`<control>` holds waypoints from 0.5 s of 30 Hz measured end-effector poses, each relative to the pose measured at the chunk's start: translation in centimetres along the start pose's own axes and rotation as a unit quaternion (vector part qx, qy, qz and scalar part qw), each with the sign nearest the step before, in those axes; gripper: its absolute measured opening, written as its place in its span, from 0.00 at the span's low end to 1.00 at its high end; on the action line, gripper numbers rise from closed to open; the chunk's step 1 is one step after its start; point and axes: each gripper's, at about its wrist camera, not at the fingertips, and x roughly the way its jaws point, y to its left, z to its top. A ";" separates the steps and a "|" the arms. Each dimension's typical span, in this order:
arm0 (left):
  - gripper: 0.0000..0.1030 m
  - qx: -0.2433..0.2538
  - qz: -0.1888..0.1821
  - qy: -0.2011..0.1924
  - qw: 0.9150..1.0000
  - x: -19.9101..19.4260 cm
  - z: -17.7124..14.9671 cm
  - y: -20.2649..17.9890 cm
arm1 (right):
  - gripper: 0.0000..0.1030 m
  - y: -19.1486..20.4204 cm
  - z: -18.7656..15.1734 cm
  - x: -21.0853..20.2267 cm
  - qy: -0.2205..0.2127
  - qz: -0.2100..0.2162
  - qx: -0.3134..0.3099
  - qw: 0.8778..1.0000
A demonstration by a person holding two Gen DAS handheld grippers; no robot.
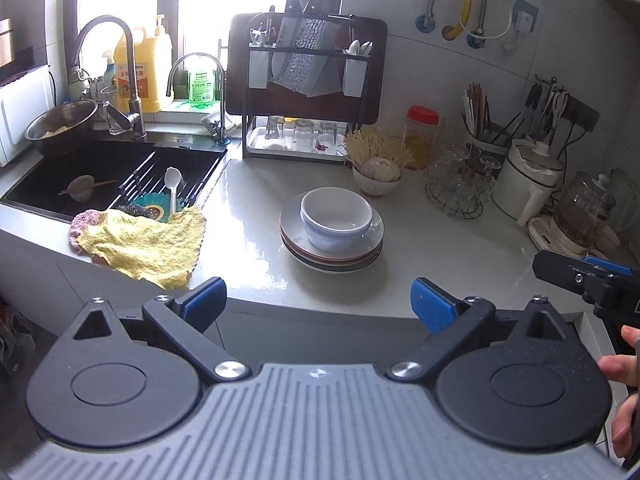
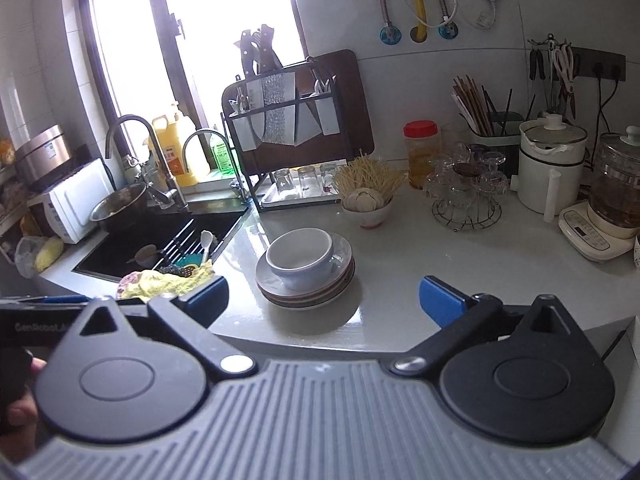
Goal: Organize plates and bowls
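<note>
A white bowl [image 1: 335,216] sits upright on a stack of several plates [image 1: 360,249] in the middle of the pale counter. The same bowl [image 2: 299,256] and plates [image 2: 340,276] show in the right wrist view. My left gripper [image 1: 319,304] is open and empty, back from the stack near the counter's front edge. My right gripper [image 2: 323,300] is open and empty, also in front of the stack; it also shows in the left wrist view [image 1: 592,276] at the right edge.
A black sink [image 1: 100,172] with a small dish, chopsticks and a spoon lies left. A yellow cloth [image 1: 144,244] drapes over the counter edge. A knife and glass rack [image 1: 304,92], a small bowl of noodles [image 1: 376,168], a jar, glassware and kettles [image 1: 532,180] line the back.
</note>
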 end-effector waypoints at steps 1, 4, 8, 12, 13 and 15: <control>0.97 0.001 0.000 0.002 1.000 0.1 0.0 0.0 | 1.00 -0.1 0.0 -0.1 0.000 0.003 0.001 1.000; 0.97 0.000 0.002 0.005 1.000 0.3 0.0 0.0 | 1.00 -0.1 -0.1 -0.3 0.000 0.002 0.006 1.000; 0.97 0.002 0.002 0.001 1.000 0.1 -0.1 -0.1 | 1.00 -0.1 -0.2 -0.3 0.004 0.002 0.009 1.000; 0.97 0.003 0.002 0.003 1.000 0.0 -0.2 -0.1 | 1.00 0.2 -0.6 -0.3 0.010 0.004 0.006 1.000; 0.97 0.003 0.002 0.004 1.000 -0.1 -0.3 0.0 | 1.00 0.2 -0.7 -0.3 0.012 0.004 0.006 1.000; 0.97 0.001 0.004 0.005 1.000 -0.2 -0.5 0.0 | 1.00 0.3 -0.8 -0.3 0.015 0.005 0.006 1.000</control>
